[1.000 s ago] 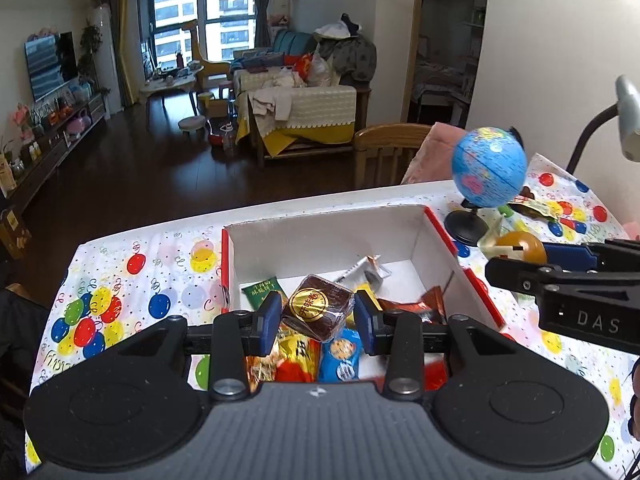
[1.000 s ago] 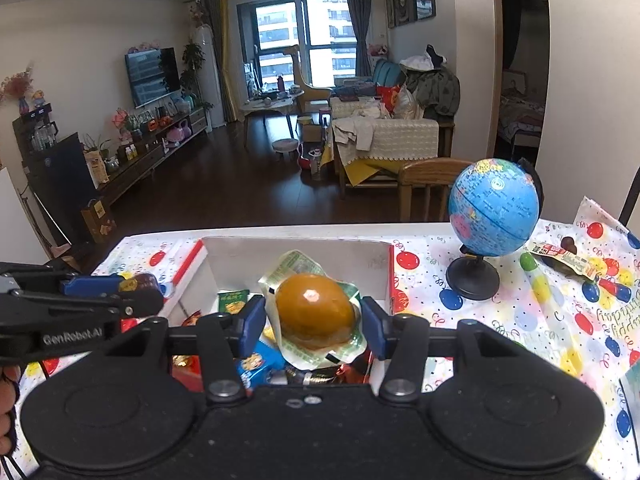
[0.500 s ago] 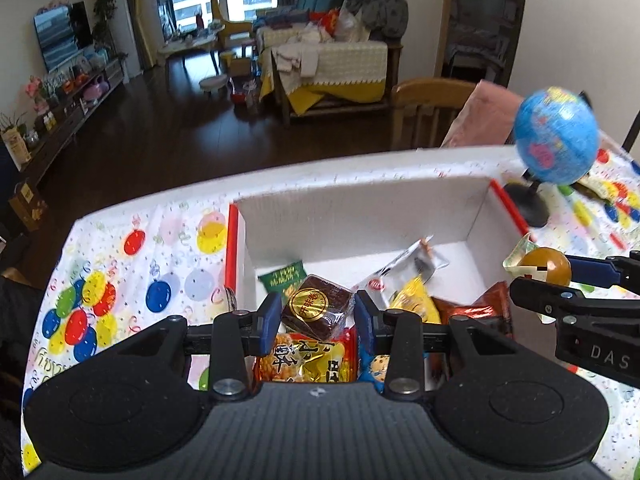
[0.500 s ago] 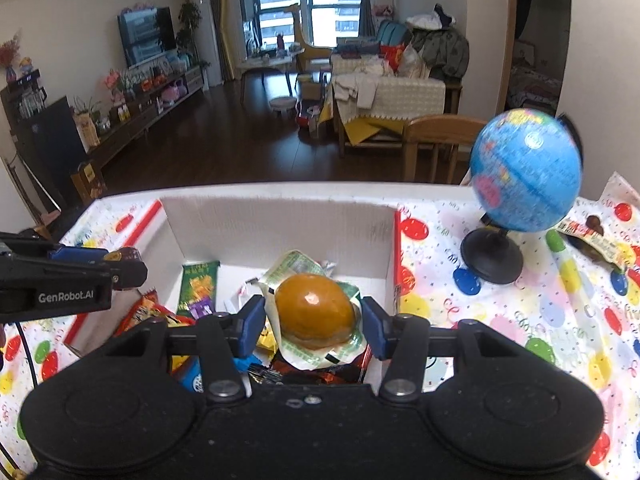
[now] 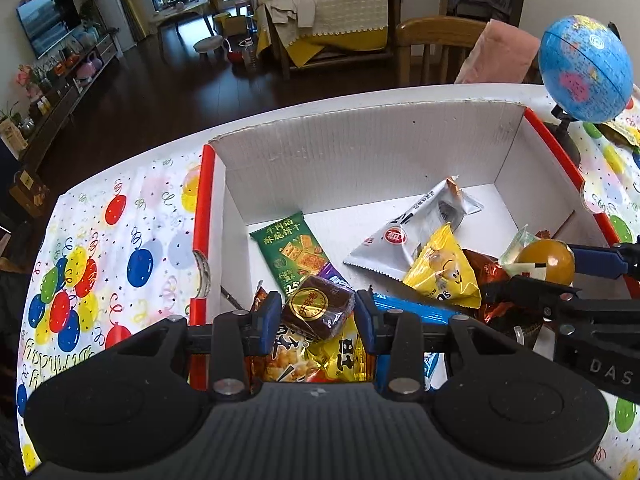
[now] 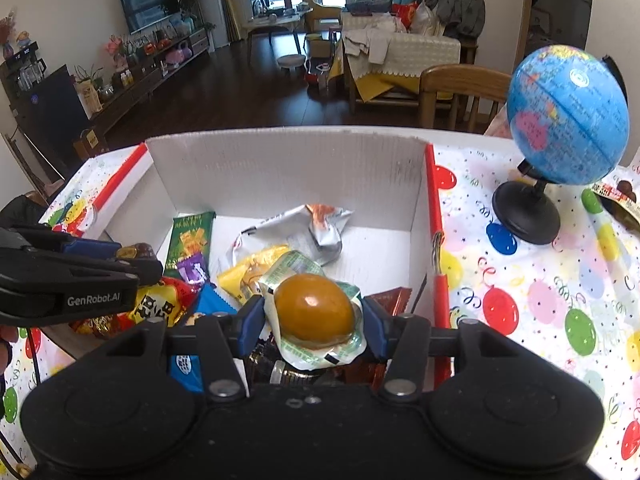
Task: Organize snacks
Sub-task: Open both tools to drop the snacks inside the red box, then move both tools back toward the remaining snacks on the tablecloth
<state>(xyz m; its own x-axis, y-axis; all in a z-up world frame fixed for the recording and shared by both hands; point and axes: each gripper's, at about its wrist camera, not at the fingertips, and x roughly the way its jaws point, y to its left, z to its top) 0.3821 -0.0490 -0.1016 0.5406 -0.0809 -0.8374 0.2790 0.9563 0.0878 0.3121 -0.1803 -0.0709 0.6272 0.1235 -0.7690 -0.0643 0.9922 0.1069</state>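
Left wrist view: both tools are being lowered into the box, pinching a brown cake and a packed egg, release nearing.

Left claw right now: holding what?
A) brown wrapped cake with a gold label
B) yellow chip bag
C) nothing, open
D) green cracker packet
A: in the left wrist view the left claw is shut on the brown wrapped cake, over the box; the green cracker packet lies inside.

Left gripper clamped on a brown cake; right gripper clamped on a wrapped egg; side by side, tilted down.
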